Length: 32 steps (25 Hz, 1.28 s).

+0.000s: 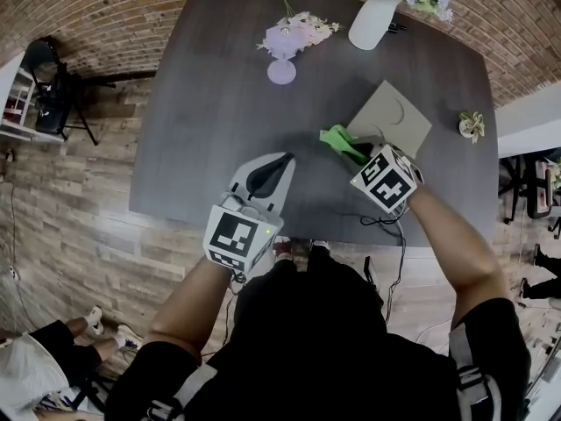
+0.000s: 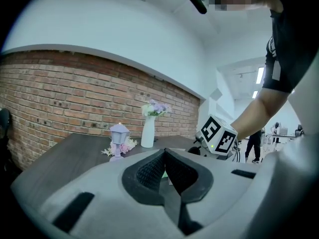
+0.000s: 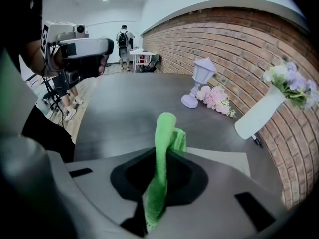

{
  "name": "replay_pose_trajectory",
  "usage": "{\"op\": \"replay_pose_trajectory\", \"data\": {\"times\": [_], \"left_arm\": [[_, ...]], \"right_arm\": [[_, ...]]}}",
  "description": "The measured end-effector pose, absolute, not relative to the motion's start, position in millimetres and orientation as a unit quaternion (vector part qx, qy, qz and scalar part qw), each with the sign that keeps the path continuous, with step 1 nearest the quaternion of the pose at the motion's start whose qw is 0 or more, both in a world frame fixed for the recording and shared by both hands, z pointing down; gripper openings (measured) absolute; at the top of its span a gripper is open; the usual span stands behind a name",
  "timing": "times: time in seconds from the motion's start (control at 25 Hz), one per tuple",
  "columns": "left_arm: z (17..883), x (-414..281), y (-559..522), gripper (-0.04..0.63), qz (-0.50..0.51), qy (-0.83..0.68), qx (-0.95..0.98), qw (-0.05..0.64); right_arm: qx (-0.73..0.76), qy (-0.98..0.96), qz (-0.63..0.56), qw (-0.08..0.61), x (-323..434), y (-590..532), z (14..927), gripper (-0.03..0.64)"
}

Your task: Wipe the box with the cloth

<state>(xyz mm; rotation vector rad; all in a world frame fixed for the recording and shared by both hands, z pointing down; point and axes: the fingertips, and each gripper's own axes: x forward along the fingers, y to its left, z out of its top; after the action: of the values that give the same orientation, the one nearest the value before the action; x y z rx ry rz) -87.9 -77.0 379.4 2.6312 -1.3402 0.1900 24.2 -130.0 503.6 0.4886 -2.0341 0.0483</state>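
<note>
A flat tan box (image 1: pixel 391 116) lies on the dark table (image 1: pixel 210 103), right of centre. My right gripper (image 1: pixel 359 153) is shut on a green cloth (image 1: pixel 341 139), which it holds at the box's near left corner. In the right gripper view the cloth (image 3: pixel 165 142) stands up between the jaws, with the box (image 3: pixel 224 160) just beyond them. Whether cloth and box touch cannot be told. My left gripper (image 1: pixel 277 163) hovers over the table's front middle, shut and empty, its pads (image 2: pixel 148 172) pressed together.
A white vase of flowers (image 1: pixel 375 17) stands at the table's far edge, with a lilac lantern (image 1: pixel 281 53) and loose flowers beside it. A small plant (image 1: pixel 472 124) sits near the right edge. A cable (image 1: pixel 382 222) hangs off the front edge.
</note>
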Motion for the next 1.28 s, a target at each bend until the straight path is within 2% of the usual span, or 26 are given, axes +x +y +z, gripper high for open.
{"op": "replay_pose_trajectory", "data": {"times": [0.28, 0.84, 1.28], "left_arm": [[383, -69, -88, 0.009, 0.065, -0.445, 0.888, 0.095], [394, 12, -145, 0.009, 0.079, -0.435, 0.890, 0.107], [407, 40, -179, 0.009, 0.095, -0.450, 0.881, 0.112]], "right_arm": [[0.204, -0.855, 0.020, 0.477, 36, -135, 483, 0.038], [0.291, -0.816, 0.002, 0.500, 189, -255, 471, 0.038], [0.309, -0.795, -0.009, 0.521, 249, -312, 496, 0.038]]}}
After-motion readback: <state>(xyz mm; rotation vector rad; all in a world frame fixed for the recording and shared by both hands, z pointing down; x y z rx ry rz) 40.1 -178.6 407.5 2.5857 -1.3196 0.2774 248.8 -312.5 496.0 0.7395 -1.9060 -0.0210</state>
